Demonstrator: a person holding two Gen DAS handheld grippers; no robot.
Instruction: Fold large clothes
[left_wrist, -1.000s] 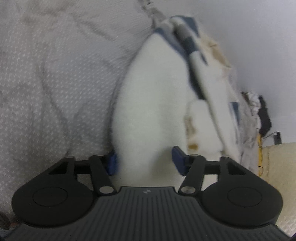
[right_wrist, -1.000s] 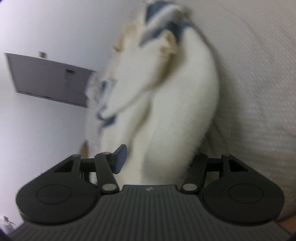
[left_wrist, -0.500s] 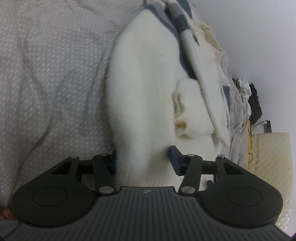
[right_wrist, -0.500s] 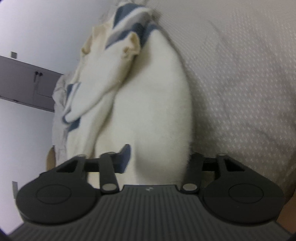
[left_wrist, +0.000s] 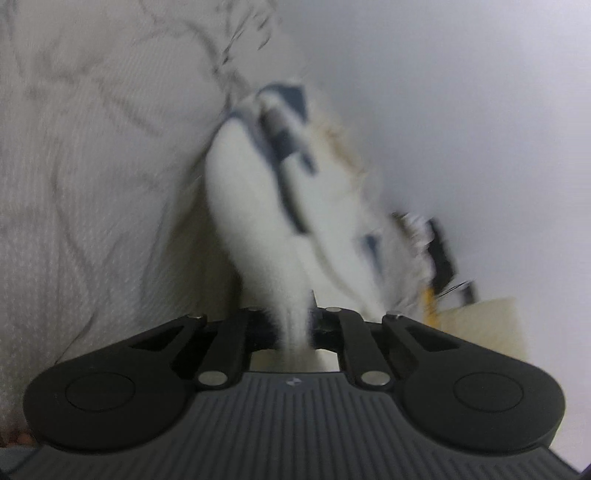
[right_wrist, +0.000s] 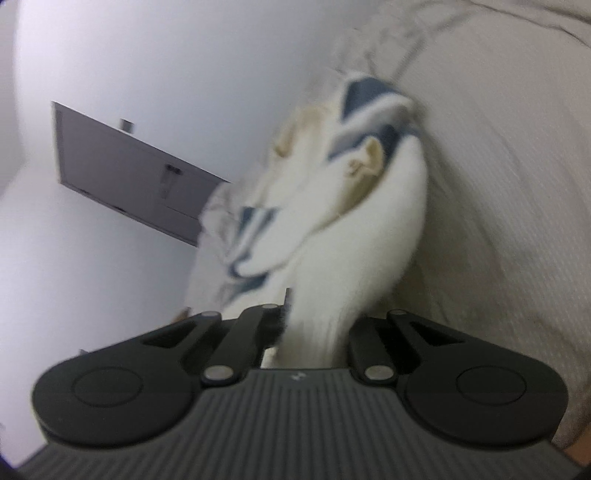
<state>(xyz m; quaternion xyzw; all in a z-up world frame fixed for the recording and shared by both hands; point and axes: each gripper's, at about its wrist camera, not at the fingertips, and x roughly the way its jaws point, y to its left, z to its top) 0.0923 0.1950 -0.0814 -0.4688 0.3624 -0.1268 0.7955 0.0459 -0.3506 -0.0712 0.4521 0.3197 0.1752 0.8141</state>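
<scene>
1. Since the white fleece garment (left_wrist: 255, 221) sags and bunches wherever it is unsupported, it is judged to be soft, light and without stiffness; a pinch at one point is expected to lift only a narrow ridge while the rest hangs.
2. Its pile is thick, so a deep bite on the ribbed hem is judged safer than a shallow one, and two well-separated hold points are needed to spread the cloth.
3. The left gripper (left_wrist: 293, 325) has just been closing and is now clamped on a gathered fold of the garment, which is drawn out ahead of it over the grey patterned bedcover (left_wrist: 92, 177).
4. The right gripper (right_wrist: 314, 328) has likewise just been closing and is pinched on the garment's (right_wrist: 354, 236) ribbed edge.
5. The blue-striped part (right_wrist: 365, 96) lies bunched at the far end, near the wall.
</scene>
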